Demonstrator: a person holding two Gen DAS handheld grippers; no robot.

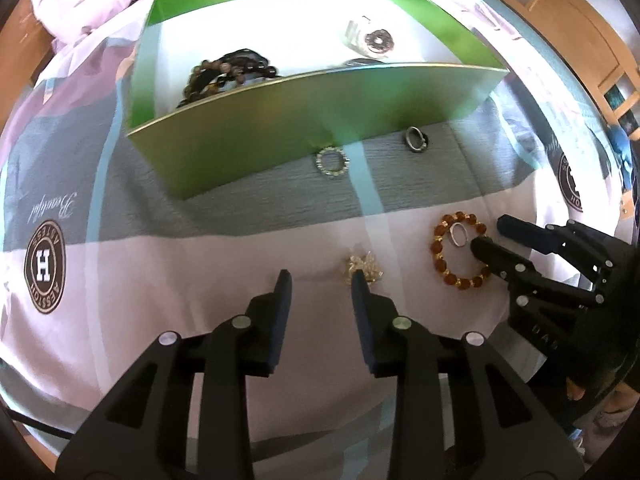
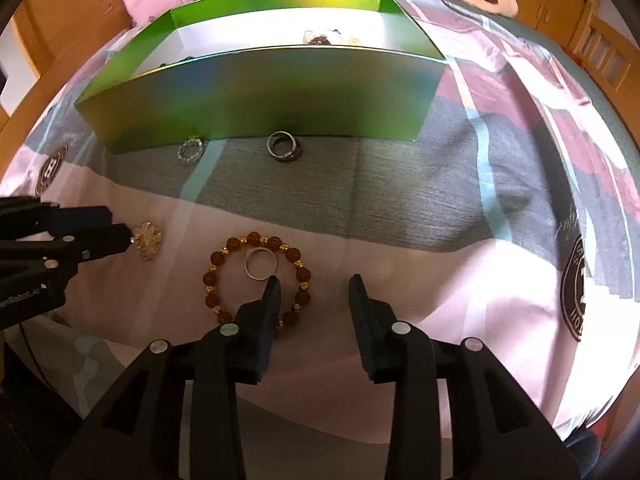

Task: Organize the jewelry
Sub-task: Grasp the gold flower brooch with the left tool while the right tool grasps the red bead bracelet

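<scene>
Now, step in hand: you are lining up two picks on the bedspread for the green box.
Left hand-held gripper: you are holding it part open and empty, one finger at the gold trinket.
Right hand-held gripper: part open, empty, one finger inside the amber bead bracelet beside the silver ring.
Advice: you are aiming off-centre; straddle each piece before closing.

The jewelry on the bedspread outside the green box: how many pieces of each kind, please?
Beaded bracelet: 1
Plain silver ring: 1
Dark double ring: 1
Sparkly silver ring: 1
Gold chain pile: 1
Total: 5
</scene>
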